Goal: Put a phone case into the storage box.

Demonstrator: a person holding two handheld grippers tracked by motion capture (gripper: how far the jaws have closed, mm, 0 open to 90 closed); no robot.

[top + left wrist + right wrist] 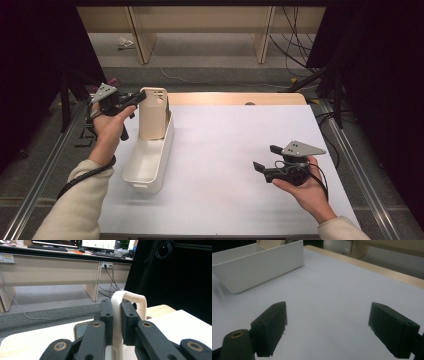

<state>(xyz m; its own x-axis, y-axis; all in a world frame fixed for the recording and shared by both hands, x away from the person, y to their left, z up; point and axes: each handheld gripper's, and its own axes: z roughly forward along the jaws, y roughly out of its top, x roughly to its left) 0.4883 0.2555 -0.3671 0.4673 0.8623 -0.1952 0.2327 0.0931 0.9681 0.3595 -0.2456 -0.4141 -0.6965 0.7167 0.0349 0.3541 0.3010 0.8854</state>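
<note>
Left gripper (pixel 136 98), upper left of the high view, jaws clamped on the top edge of a tall beige plastic divider panel with a cut-out handle (pixel 152 116); panel stands upright in the far end of a long white plastic bin (pixel 145 172), left of centre. In the left gripper view the panel (pixel 117 315) sits pinched btwn the pads. Right gripper (pixel 267 157), lower right, jaws wide open w/ nothing between, hovering over the white table (pixel 230 150), well apart from the bin (pixel 259 265)
</note>
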